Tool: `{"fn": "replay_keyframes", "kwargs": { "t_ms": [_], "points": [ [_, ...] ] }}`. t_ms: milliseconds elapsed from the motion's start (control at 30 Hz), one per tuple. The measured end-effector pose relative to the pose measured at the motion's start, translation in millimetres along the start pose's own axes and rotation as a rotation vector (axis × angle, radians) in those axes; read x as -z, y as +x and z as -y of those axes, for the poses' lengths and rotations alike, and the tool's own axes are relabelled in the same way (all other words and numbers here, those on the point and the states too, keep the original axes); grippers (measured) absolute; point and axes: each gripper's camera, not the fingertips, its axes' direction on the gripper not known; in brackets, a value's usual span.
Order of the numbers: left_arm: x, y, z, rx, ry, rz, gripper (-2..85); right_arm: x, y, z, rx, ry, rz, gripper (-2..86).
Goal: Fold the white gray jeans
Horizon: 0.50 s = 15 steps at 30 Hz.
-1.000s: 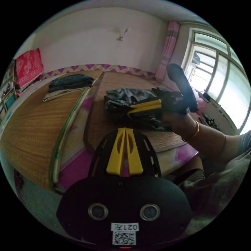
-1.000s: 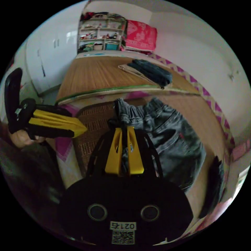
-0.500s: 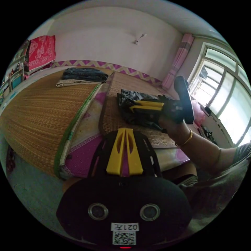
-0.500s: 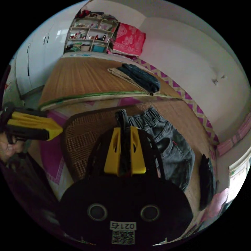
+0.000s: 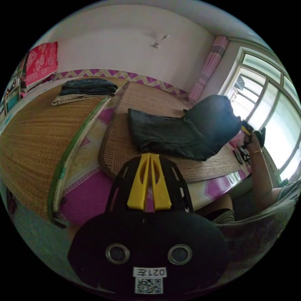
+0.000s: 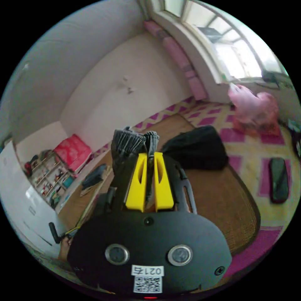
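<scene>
jeans [image 5: 166,138] on mat [image 5: 200,166], folded clothes [image 5: 87,89] beyond

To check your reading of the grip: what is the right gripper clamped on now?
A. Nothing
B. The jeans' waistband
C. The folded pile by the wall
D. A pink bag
B: the right gripper has both jaws closed on the gathered waistband of the jeans.

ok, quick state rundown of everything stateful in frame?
gray jeans: partly unfolded; one end lifted, the rest lying on the mat.
right claw: shut on gray jeans, at the waistband.
left claw: shut, holding nothing, hovering off the mat's near edge.
folded clothes: stacked at the far end of the other mat.
black garment: lying loose on the mat.
</scene>
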Motion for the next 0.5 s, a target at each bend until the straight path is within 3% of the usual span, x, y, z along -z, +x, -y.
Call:
{"fn": "replay_keyframes", "kwargs": {
  "t_ms": [167,200,333,433,500],
  "points": [
    [-31.7,42.9,26.5,-0.118,-0.049,-0.043,-0.7,-65.5,181.1,0.7,-0.301,-0.282,-0.106,2.9],
    [-39.5,55.9,33.7,-0.167,-0.064,-0.052,-0.5,-62.0,201.3,-0.8,-0.35,-0.26,-0.065,3.0],
    [-63.0,99.4,56.9,-0.317,-0.095,-0.062,2.3,-38.0,202.1,26.5,-0.324,-0.199,-0.003,3.7],
    [-92.4,140.1,75.9,-0.448,-0.116,-0.056,6.7,-50.4,219.0,37.7,-0.353,-0.28,-0.046,5.3],
    [-123.4,168.9,87.8,-0.532,-0.15,-0.051,7.8,-36.2,231.3,46.2,-0.366,-0.268,0.033,7.3]
  ]
}}
